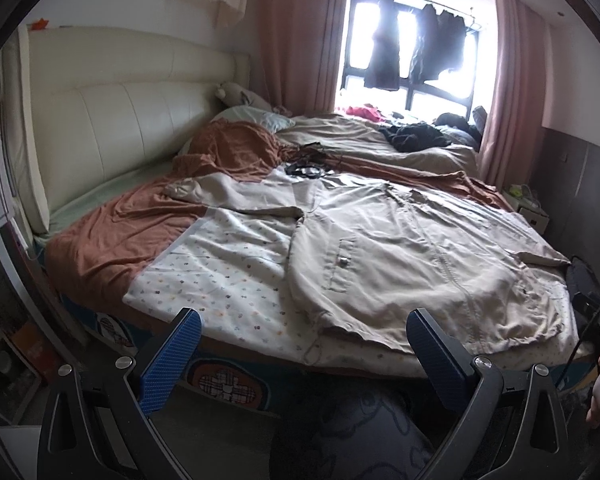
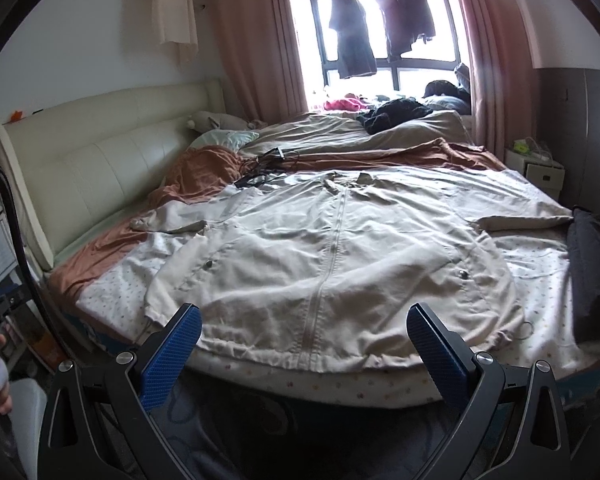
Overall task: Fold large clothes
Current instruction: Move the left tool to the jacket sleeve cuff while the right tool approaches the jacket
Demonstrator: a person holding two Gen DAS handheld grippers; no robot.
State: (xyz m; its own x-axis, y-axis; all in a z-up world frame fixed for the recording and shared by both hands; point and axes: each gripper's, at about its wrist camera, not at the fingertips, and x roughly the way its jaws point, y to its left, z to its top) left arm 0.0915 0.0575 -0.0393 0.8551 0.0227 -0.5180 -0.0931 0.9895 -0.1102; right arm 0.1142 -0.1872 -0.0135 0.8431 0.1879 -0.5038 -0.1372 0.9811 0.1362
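Note:
A large beige zip jacket (image 1: 412,256) lies spread flat, front up, on the dotted white sheet (image 1: 228,276) of the bed, hem toward me, sleeves out to both sides. It also shows in the right wrist view (image 2: 332,256). My left gripper (image 1: 304,320) is open and empty, held off the bed's near edge by the jacket's left hem corner. My right gripper (image 2: 304,316) is open and empty, held just short of the hem, centred near the zip.
A rust-brown blanket (image 1: 148,224) and black cables (image 1: 308,168) lie behind the jacket. A cream headboard (image 1: 112,128) is at left. A dark garment (image 2: 592,256) lies at the bed's right edge. A white nightstand (image 2: 540,168) stands at right. Clothes hang at the window (image 2: 380,28).

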